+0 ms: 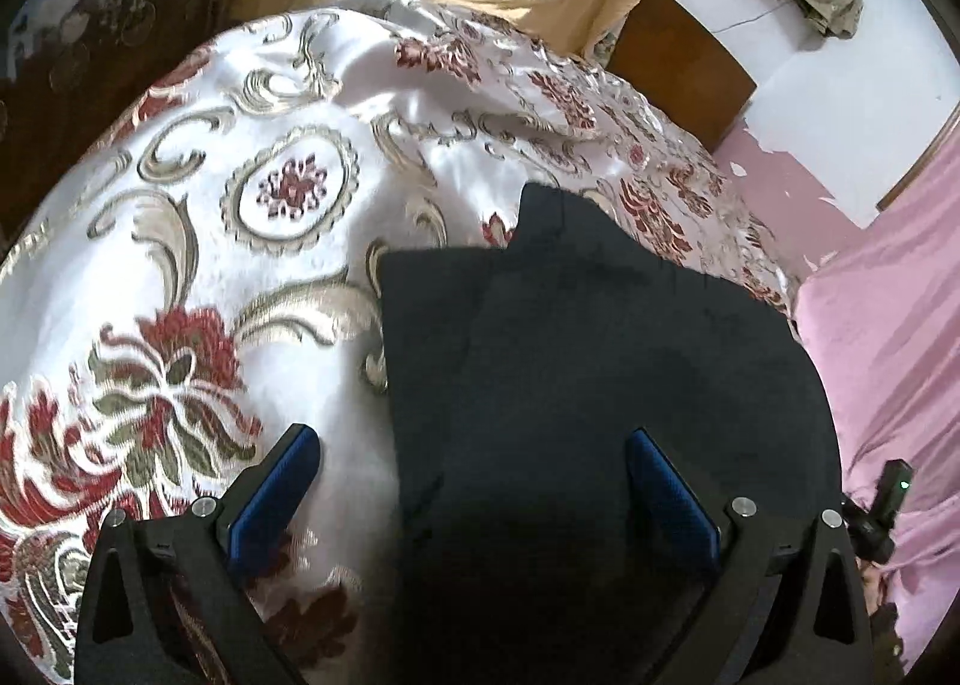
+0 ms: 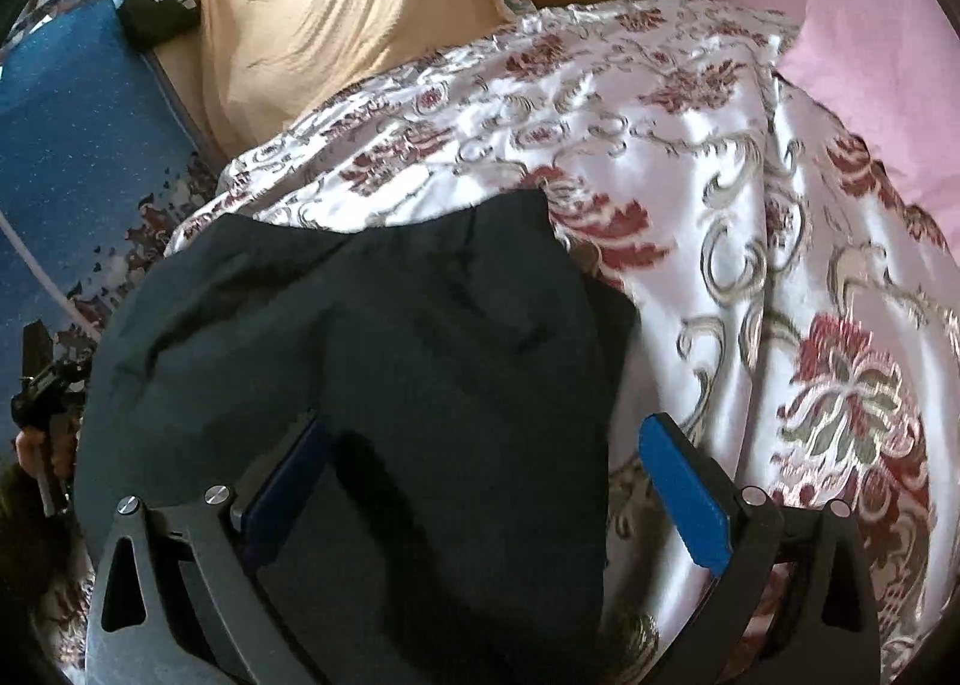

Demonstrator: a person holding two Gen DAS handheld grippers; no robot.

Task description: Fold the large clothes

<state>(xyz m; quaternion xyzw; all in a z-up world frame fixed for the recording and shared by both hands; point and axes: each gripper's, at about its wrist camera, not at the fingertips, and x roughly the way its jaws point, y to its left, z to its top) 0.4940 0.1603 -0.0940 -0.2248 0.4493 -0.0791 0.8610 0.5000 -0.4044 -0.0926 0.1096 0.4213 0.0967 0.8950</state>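
The dark garment (image 1: 600,385) lies folded on the floral bedspread (image 1: 210,217). Left hand-held gripper (image 1: 474,481) and right hand-held gripper (image 2: 486,469) both hover wide, holding nothing. Next, I'd judge, grip an edge for another fold.

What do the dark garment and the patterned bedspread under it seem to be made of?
Dark garment: matte, soft woven or knit cloth, probably cotton-like; it reflects no light and creases softly. Patterned bedspread: glossy satin-like fabric with raised floral brocade; bright sheen on its folds. Exact fibres cannot be told.
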